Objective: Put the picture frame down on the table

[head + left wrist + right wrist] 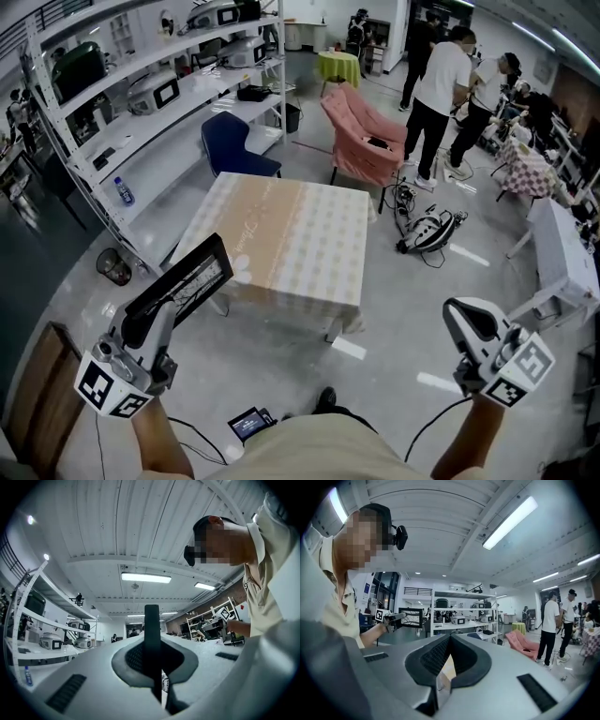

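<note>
A black picture frame (183, 284) is held over the floor, just off the left front corner of the table (309, 234), tilted up toward it. My left gripper (164, 309) is shut on its lower edge. In the left gripper view the frame (152, 634) shows as a thin dark edge-on strip between the jaws. From the right gripper view the frame (410, 617) is seen at the far left, held out by the left gripper (391, 617). My right gripper (466, 321) hangs at the lower right over the floor, shut with nothing in it (449, 641).
The table wears a beige checked cloth. White shelving (141, 112) with appliances runs along the left. A blue chair (234, 145) and a pink covered chair (366, 141) stand behind the table. Several people (436, 94) are at the back. Gear with cables (427, 230) lies on the floor.
</note>
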Available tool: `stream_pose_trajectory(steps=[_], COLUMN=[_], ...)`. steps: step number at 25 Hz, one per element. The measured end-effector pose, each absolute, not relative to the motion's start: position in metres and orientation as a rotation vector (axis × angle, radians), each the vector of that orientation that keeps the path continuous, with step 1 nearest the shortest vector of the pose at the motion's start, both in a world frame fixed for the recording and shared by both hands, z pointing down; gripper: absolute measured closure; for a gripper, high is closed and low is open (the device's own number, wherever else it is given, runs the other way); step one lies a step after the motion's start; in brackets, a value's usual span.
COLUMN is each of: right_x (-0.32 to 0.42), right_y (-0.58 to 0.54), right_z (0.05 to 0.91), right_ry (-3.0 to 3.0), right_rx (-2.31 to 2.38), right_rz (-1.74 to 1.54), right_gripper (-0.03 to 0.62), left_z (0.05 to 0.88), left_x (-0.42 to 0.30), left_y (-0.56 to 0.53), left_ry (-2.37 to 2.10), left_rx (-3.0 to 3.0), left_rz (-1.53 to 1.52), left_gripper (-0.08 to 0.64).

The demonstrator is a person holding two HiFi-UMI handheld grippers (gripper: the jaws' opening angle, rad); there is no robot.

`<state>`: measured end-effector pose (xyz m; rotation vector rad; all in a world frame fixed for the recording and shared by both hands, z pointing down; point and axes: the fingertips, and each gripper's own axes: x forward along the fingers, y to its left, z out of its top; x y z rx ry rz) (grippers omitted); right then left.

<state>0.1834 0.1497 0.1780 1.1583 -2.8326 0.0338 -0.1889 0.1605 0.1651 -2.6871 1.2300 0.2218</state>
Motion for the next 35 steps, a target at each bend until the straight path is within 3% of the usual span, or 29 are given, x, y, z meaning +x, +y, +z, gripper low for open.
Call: stream_pose_trajectory(steps=[21,35], right_x=[0.227,0.143], right_y=[0.009,-0.032], right_z=[0.206,0.198], right_ry=[-2.917,-2.853], right_rx=[1.032,1.167], right_rz=[0.122,0.105], right_gripper=[0.589,0.589], left_z=[0.167,0.172], left_x=[-0.134,-0.213], left_y=[0.06,-0.02], left_ry=[1.336,1.185], left_rx=[-2.643,-2.735], left_rz=[0.109,0.151], left_gripper=[0.546,0.546])
